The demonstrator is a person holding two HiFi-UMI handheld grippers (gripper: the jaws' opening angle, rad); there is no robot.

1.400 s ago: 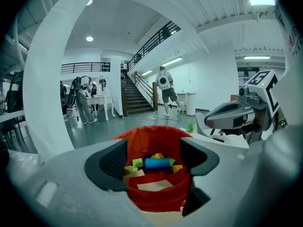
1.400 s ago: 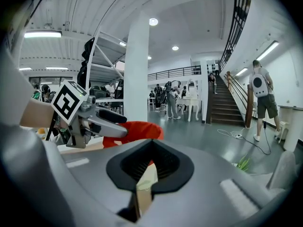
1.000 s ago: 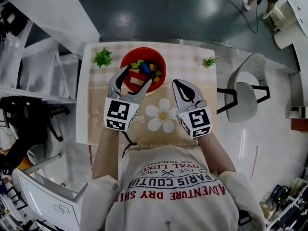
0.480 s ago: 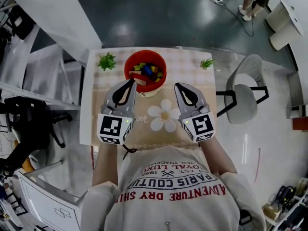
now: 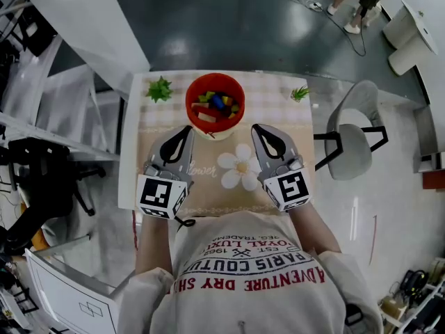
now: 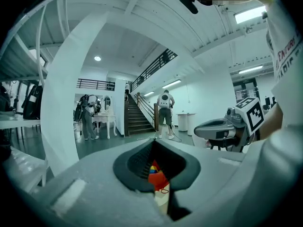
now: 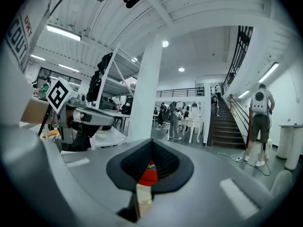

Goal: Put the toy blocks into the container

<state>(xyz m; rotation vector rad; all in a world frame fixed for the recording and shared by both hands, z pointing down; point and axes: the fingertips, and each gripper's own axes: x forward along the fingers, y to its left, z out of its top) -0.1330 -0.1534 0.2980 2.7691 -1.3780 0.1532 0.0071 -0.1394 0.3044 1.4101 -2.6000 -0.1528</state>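
Two closed, empty grippers hover over the tabletop (image 5: 208, 190), near the filled red container (image 5: 190, 108).

At the far left corner of the checked cloth stands a small green plant (image 5: 159, 89). Just nearer the person, the left gripper (image 5: 187, 129) has its jaws pressed together with nothing between them, its tips pointing at the container's near rim without touching it. The container sits at the middle of the far edge, and the toy blocks (image 5: 215, 104) lie heaped inside it. The right gripper (image 5: 256, 128) is likewise pressed together and empty, beside a white flower print (image 5: 240, 170). A second small plant (image 5: 300, 93) marks the far right corner, and a grey chair (image 5: 351, 134) stands off the right side.
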